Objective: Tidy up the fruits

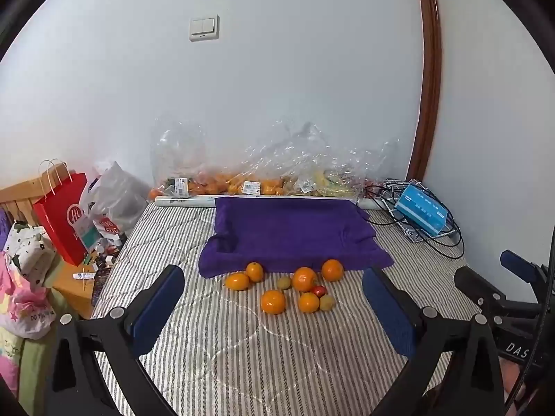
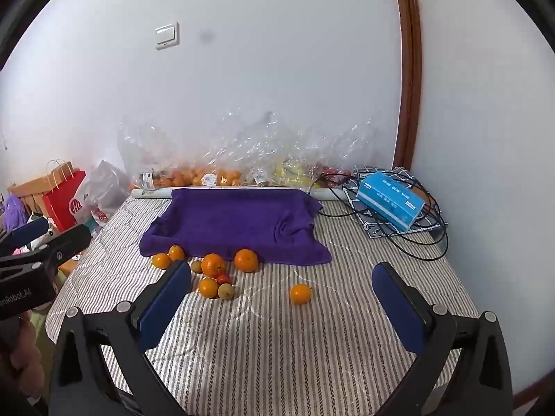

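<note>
Several oranges (image 1: pixel 273 301) lie loose on the striped mattress (image 1: pixel 242 364), mixed with two greenish-brown fruits (image 1: pixel 284 282) and one small red fruit (image 1: pixel 319 290). Just behind the cluster a purple towel (image 1: pixel 291 235) lies spread with a shallow hollow in it. My left gripper (image 1: pixel 272 275) is open over the mattress, short of the fruit, with nothing between its blue pads. In the right wrist view one orange (image 2: pixel 300 293) sits apart to the right of the cluster (image 2: pixel 213 265). My right gripper (image 2: pixel 281 270) is also open and holds nothing.
Clear plastic bags of fruit (image 1: pixel 242 180) line the white wall behind the towel (image 2: pixel 236 222). A blue box (image 2: pixel 390 204) sits on black cables at the back right. A red paper bag (image 1: pixel 64 215) and clutter stand off the mattress's left edge.
</note>
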`<action>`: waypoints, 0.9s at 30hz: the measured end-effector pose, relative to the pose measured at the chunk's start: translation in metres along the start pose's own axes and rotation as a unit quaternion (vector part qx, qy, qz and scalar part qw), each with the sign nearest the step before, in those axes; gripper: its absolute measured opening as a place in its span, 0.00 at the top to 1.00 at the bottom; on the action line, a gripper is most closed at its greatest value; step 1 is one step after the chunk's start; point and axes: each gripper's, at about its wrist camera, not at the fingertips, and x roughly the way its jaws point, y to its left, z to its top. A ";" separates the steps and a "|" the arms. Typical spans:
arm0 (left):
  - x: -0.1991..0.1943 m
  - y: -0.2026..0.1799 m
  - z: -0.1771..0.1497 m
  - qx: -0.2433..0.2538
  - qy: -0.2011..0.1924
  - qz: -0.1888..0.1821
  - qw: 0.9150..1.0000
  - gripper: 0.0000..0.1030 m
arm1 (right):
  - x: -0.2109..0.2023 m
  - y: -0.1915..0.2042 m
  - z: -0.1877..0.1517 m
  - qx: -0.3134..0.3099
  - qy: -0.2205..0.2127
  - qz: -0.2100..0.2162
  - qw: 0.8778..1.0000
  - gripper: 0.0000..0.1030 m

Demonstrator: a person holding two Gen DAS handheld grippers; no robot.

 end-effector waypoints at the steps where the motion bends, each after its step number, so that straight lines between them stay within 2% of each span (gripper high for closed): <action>1: 0.000 0.001 -0.001 0.001 -0.001 0.000 1.000 0.00 | 0.000 0.000 0.000 0.001 0.000 0.001 1.000 0.00; 27: 0.004 0.005 -0.013 0.002 0.002 -0.003 1.000 0.00 | -0.003 0.001 -0.003 0.009 -0.003 0.006 1.000 0.00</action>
